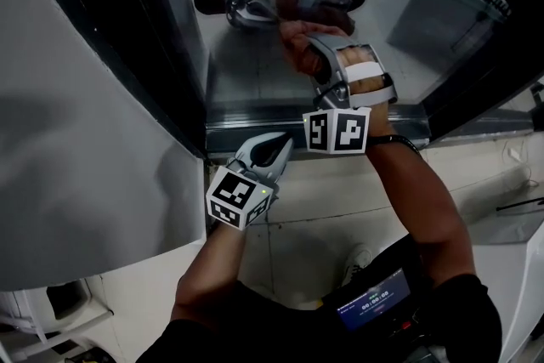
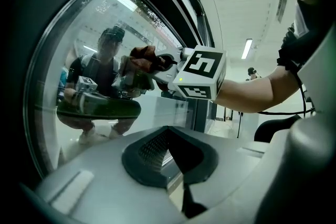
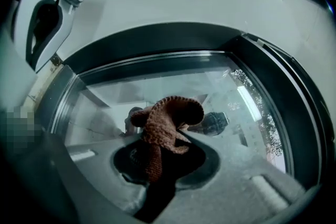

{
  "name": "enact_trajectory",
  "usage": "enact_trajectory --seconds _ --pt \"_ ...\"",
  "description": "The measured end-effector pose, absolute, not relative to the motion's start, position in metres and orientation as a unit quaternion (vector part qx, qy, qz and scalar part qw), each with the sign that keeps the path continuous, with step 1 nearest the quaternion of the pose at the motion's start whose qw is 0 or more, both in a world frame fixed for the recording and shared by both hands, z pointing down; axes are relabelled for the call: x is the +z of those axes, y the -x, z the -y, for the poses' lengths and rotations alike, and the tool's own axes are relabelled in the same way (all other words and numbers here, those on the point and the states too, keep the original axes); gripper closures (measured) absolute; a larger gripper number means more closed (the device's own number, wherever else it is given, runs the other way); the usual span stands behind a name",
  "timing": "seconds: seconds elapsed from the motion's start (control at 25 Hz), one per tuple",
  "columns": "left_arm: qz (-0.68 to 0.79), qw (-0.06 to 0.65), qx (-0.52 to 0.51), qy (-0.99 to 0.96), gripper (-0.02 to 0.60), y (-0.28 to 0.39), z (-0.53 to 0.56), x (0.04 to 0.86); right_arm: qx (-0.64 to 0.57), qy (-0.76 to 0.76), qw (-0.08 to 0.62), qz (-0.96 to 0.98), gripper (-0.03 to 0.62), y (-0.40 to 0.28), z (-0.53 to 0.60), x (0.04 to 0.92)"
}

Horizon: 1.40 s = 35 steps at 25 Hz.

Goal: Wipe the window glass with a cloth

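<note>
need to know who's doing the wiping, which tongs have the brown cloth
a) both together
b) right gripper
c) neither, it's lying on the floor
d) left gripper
B: the right gripper view shows the brown knitted cloth pinched in the tongs of the right gripper in front of the window glass, while the tongs of the left gripper have nothing between them.
</note>
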<state>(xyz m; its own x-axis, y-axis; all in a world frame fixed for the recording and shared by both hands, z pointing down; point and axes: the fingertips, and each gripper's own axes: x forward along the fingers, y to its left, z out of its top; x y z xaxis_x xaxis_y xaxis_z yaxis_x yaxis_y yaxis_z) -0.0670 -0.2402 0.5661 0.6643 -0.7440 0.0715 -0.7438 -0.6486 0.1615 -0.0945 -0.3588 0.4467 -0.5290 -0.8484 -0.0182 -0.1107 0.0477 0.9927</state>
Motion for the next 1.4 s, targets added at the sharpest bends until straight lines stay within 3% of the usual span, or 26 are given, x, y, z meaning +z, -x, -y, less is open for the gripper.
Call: enact_trajectory --seconds 0.8,1.2,1.4 --pt "0.424 0.082 0.008 -0.902 0.565 0.07 0.236 0.563 -0.498 -0.34 0.31 0.735 0.549 0.096 0.352 0.48" --pt "0.409 0.08 0.018 -0.909 0.565 0.057 0.237 0.567 -0.614 -0.423 0.24 0.622 0.549 0.036 0.338 0.286" --pt "0.401 0.073 0.022 -0.913 0.565 0.048 0.231 0.566 -0.661 -0.447 0.244 0.551 0.549 0.019 0.355 0.216"
